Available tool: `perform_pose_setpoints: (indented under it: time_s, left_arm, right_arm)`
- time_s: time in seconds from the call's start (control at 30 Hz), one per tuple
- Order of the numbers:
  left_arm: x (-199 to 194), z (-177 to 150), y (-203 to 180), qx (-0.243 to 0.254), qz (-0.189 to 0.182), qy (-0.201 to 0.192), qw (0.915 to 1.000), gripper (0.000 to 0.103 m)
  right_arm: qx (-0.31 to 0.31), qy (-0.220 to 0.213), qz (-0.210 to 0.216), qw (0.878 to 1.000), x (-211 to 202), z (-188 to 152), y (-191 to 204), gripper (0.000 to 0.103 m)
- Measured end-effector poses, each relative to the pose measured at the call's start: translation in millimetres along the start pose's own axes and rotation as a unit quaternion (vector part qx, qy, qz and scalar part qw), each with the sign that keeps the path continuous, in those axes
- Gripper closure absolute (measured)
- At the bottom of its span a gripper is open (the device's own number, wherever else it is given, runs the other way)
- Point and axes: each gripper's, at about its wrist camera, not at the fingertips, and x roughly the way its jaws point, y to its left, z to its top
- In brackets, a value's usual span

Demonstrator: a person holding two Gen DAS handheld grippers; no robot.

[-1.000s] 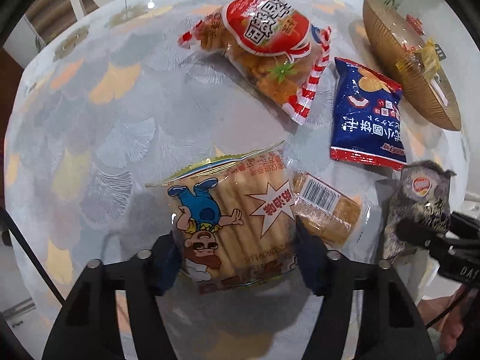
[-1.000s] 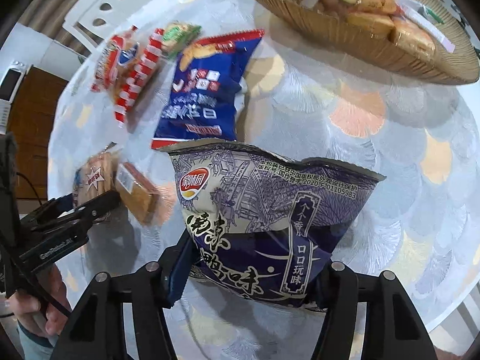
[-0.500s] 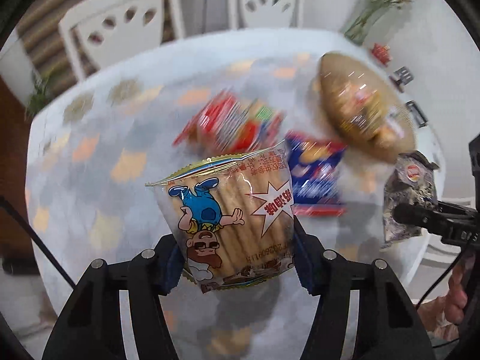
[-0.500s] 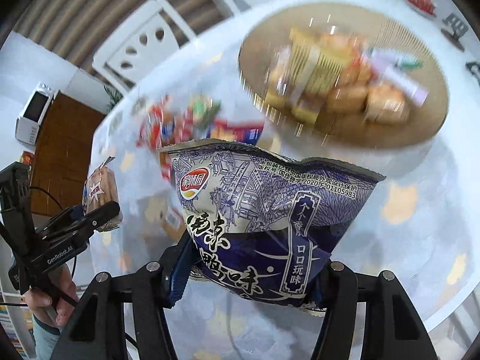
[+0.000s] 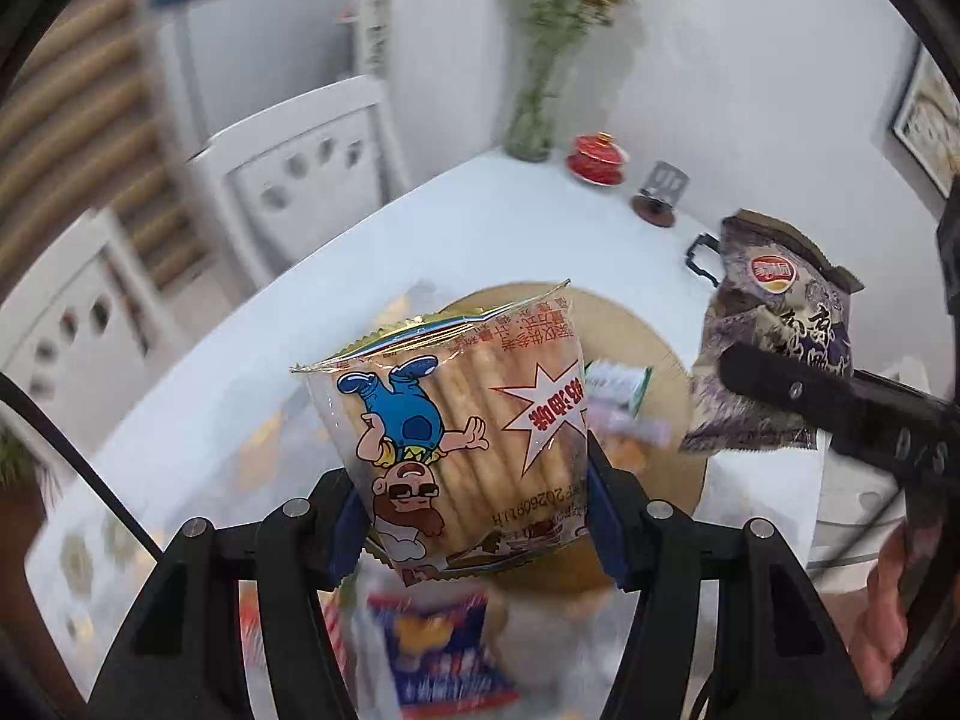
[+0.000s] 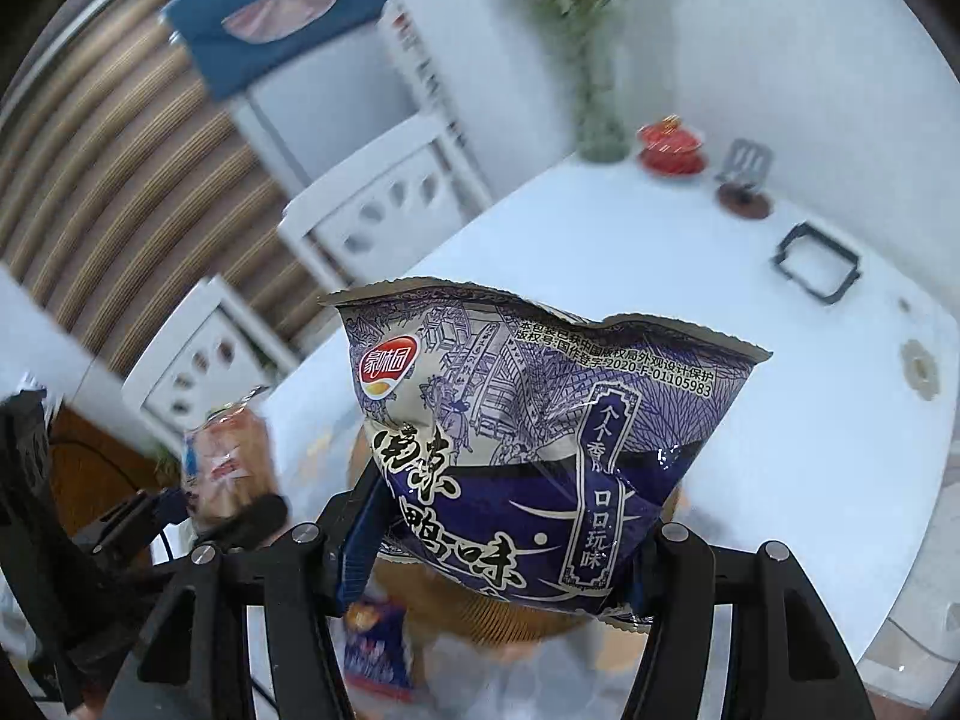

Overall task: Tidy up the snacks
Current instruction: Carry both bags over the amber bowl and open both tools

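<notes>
Above the round table, both grippers held in the air over its near half. Left gripper clamped on the biscuit pack: blue pads press both lower sides, pack upright, long axis running away from the camera toward frame top, crimped seal at the top, printed cartoon figure upside down. Lower centre of the left view, directly behind the pack, the basket, tan rim showing to its right, a few wrapped snacks inside, blurred. Bottom centre, a blue bag lying on the table, blurred. Right gripper clamped on the purple chip bag by its lower corners; bag upright, leaning a little to the right, jagged top seal toward frame top, wider than tall here. Same bag seen at right edge of the left view, with a dark finger across it, beside the basket's right rim and apart from the biscuit pack. Far part of the table is bare white surface, open between the basket and the far edge. Along that upper-right edge: vase, red lidded cup, small stand, black square frame. White chairs close against the table's upper-left edge.
</notes>
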Motion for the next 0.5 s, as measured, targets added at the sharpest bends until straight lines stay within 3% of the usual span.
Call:
perform_pose_setpoints:
  time_s: [0.13,0.2,0.33,0.5]
  left_arm:
    - [36.2,25.9,-15.9,0.026,-0.001,0.001,0.9997,0.043]
    - [57.4,28.0,-17.7,0.031,-0.009,0.013,0.9994,0.037]
    - [88.1,19.1,-13.4,0.030,0.006,0.059,0.9978,0.033]
    - [86.5,-2.2,0.4,0.000,-0.021,0.072,0.9972,0.033]
  right_arm:
    - [0.021,-0.007,-0.029,0.999,17.6,4.3,-13.7,0.041]
    - [0.017,0.003,-0.044,0.999,31.8,3.6,-21.8,0.040]
    - [0.023,0.051,-0.057,0.997,70.2,-14.3,-38.1,0.039]
    - [0.042,0.044,-0.048,0.997,60.4,-35.0,-45.7,0.033]
